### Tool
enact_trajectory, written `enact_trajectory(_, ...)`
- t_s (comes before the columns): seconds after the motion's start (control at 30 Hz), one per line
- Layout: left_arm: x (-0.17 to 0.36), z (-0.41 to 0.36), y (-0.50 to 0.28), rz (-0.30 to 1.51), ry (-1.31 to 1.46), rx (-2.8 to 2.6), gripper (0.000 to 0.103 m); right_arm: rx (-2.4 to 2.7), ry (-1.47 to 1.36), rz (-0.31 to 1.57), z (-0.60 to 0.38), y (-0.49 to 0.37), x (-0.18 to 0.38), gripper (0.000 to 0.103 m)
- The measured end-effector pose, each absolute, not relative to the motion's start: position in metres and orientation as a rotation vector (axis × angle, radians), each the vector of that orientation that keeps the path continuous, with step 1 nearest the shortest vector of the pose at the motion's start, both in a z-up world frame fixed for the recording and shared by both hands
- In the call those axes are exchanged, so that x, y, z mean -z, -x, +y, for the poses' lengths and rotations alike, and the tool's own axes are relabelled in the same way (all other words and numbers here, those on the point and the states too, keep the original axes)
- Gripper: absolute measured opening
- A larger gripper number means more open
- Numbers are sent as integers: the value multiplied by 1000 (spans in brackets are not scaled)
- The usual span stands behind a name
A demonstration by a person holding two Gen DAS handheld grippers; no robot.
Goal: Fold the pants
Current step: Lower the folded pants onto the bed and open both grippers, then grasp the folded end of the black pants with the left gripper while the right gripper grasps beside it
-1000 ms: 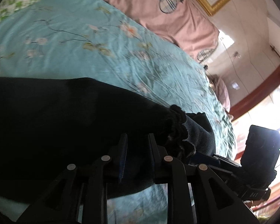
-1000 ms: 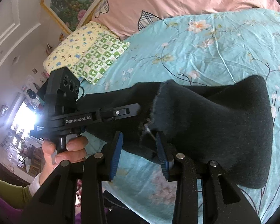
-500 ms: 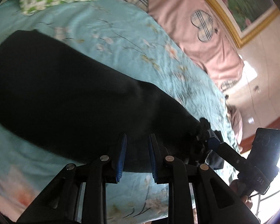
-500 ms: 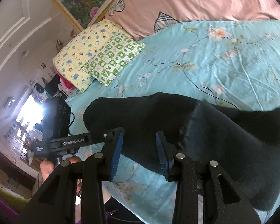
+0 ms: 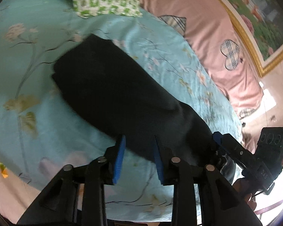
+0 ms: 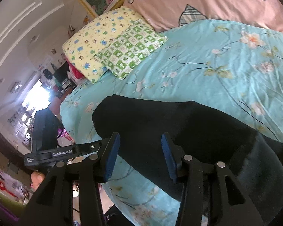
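Black pants (image 5: 122, 94) lie folded in a long strip on the turquoise floral bed sheet (image 5: 28, 75). In the left wrist view my left gripper (image 5: 138, 141) is open and empty, its blue pads just at the pants' near edge. The right gripper shows at that view's right edge (image 5: 235, 150), by the pants' end. In the right wrist view the pants (image 6: 169, 122) run from centre to lower right. My right gripper (image 6: 140, 137) is open and empty over their near edge. The left gripper's body (image 6: 52, 153) shows at the left.
A green checked pillow (image 6: 130, 47) and a yellow printed pillow (image 6: 96, 39) lie at the bed's far left. A pink padded headboard (image 6: 207, 0) runs along the back. The bed's near edge (image 6: 122, 197) drops to the floor.
Both grippers have let go of the pants and pulled back. The pants' hem ends, held up one second ago, now lie flat on the folded strip.
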State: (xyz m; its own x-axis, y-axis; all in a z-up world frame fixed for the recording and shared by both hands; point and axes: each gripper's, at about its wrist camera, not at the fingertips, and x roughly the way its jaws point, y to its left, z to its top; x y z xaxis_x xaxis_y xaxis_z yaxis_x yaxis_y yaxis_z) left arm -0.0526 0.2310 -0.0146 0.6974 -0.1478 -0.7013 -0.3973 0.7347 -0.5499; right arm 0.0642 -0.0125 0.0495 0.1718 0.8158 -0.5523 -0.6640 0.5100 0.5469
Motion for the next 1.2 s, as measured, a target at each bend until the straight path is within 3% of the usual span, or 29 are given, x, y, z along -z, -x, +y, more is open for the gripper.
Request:
enact_trajectory(0.9, 37, 308, 65, 747, 924, -358, 36, -1184, -72, 966, 93, -94, -43, 48)
enact_trajectory(1.2, 48, 315, 59, 741, 956, -368, 42, -1293, 146, 963, 162, -118, -45, 50)
